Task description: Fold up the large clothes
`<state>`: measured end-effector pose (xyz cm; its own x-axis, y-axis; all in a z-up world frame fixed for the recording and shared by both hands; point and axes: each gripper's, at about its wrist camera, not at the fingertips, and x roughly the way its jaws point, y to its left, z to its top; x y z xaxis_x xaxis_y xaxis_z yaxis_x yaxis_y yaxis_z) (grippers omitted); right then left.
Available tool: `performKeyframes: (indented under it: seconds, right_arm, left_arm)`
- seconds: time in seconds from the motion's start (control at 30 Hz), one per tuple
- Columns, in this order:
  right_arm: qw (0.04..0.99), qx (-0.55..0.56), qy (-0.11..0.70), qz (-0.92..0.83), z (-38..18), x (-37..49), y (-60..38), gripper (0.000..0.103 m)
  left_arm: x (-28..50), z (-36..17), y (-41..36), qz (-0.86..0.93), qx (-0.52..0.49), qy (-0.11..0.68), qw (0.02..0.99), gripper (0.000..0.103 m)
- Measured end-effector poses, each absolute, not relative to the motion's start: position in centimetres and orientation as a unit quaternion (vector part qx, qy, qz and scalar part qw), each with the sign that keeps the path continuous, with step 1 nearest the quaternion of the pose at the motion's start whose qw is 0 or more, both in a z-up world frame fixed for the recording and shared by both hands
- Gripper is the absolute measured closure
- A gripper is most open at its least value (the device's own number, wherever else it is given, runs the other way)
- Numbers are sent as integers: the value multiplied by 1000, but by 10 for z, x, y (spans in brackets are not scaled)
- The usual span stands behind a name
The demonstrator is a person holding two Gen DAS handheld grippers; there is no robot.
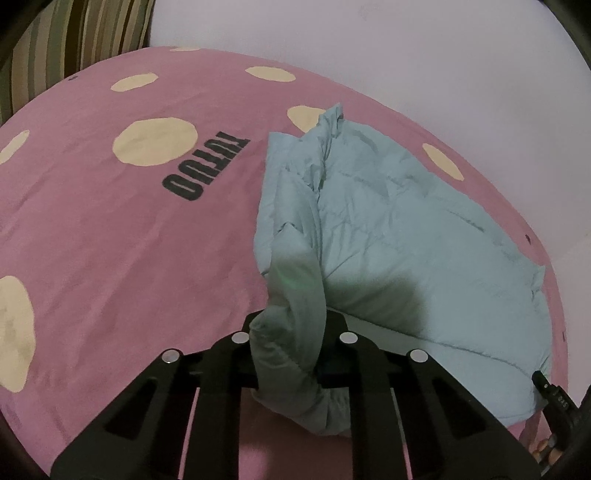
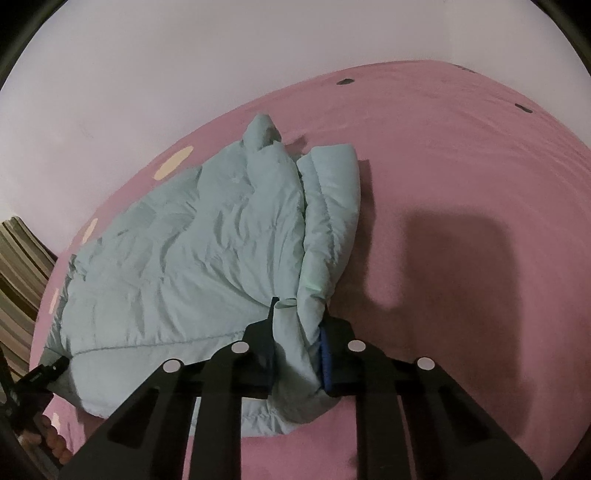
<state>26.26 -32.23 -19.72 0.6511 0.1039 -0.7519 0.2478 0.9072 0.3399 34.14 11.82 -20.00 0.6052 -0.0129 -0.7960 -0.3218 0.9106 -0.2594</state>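
Left gripper (image 1: 291,354): we've got it clamped on a bunched edge of the pale blue padded jacket (image 1: 388,236). Right gripper (image 2: 297,354) likewise pinches a fold of the jacket (image 2: 184,251) btwn its fingers, blue pad (image 2: 325,363) showing on one. Jacket lies crumpled on the pink bedspread (image 1: 110,240) w/ cream dots, near the white wall (image 2: 147,74). Striped cushion (image 1: 74,33) sits at the far corner.

The left gripper (image 1: 290,354) has its jaws clamped on a bunched fold of the pale blue padded jacket (image 1: 388,240), which lies crumpled on the pink bedspread (image 1: 129,240). Cream dots (image 1: 155,140) and dark lettering (image 1: 207,170) mark the bedspread, with a striped pillow (image 1: 74,33) beyond
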Motion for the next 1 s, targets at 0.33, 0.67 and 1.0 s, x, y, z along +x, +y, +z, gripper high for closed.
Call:
performKeyframes:
  seconds: [0.33, 0.67, 1.0]
  right_arm:
    - [881, 230, 412, -15, -179, 184, -326, 88]
    - [880, 242, 409, -24, -191, 80, -321, 88]
    - [879, 258, 401, -19, -200, 60, -326, 86]
  left_arm:
    - [258, -184, 129, 88, -199, 439, 872, 90]
    - [154, -184, 132, 102, -205, 437, 870, 90]
    - [112, -189, 135, 104, -210, 432, 871, 85]
